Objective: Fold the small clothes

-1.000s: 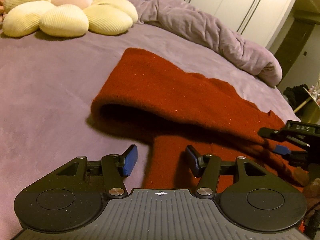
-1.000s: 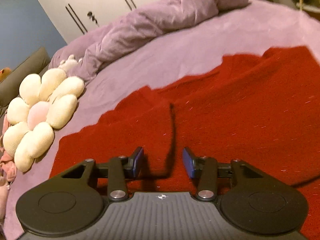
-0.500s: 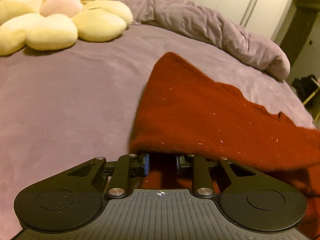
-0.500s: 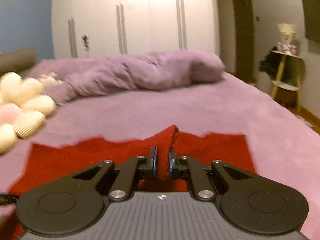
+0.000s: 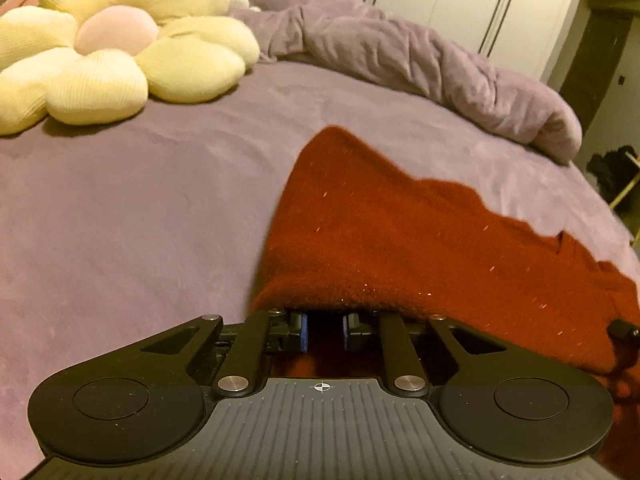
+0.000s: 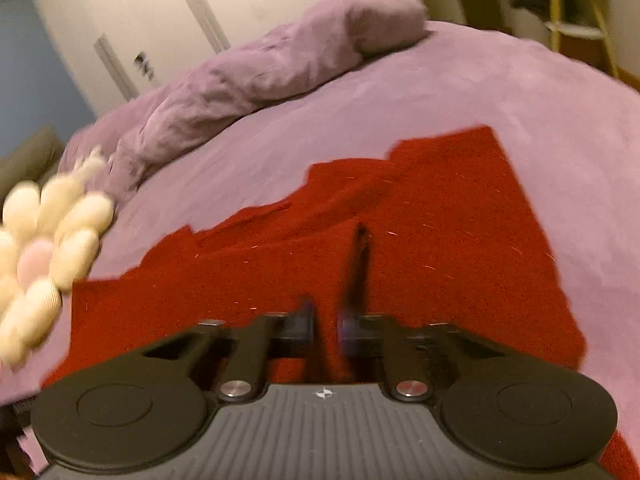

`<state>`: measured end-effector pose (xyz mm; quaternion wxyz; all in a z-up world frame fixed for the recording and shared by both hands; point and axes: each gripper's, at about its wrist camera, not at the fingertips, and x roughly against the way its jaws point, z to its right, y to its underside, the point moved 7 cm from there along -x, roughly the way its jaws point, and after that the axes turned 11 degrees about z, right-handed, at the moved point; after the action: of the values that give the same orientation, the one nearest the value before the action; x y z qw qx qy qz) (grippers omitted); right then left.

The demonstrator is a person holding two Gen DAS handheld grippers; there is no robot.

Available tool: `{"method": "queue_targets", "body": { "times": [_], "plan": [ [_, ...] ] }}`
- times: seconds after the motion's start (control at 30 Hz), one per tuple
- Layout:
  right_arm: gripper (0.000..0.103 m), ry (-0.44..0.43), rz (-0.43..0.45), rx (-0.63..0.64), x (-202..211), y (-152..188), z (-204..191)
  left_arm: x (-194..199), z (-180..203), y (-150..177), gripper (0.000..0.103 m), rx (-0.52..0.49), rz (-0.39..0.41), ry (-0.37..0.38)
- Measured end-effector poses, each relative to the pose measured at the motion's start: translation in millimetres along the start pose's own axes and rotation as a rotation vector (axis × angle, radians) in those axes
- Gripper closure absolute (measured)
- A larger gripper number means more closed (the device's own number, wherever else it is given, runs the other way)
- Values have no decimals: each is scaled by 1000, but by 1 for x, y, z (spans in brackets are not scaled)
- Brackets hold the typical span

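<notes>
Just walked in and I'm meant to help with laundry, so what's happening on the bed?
A person with tongs in each hand is folding a red garment on the purple bed. The left tongs sit under a lifted fold of it, pads apart, with red cloth showing between them; whether they pinch it is unclear. The right tongs hover open over the flat part. A flower pillow lies beside it.

The garment (image 5: pixel 400 240) lies on the bed (image 5: pixel 120 220) before my left hand-held gripper (image 5: pixel 324 330), its near fold draped over the fingertips. The flower cushion (image 5: pixel 112 52) lies far left, and the rumpled blanket (image 5: pixel 420 60) behind the garment.
</notes>
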<state>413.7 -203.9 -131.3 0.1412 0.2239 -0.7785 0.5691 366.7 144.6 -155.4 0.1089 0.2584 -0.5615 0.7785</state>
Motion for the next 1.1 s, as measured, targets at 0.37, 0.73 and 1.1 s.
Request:
{"method": "queue_targets", "body": {
  "times": [0.37,0.73,1.1],
  "plan": [
    [94,228,156,308,26,-13,26,1,27,12,82,-108,-32,57],
    [94,113,41,210,-4,-5,27,-6,16,15,89,-33,-57,-24],
    [65,158,144,286,34,-12,20,63,48,-17,57,-40,84,150]
  ]
}}
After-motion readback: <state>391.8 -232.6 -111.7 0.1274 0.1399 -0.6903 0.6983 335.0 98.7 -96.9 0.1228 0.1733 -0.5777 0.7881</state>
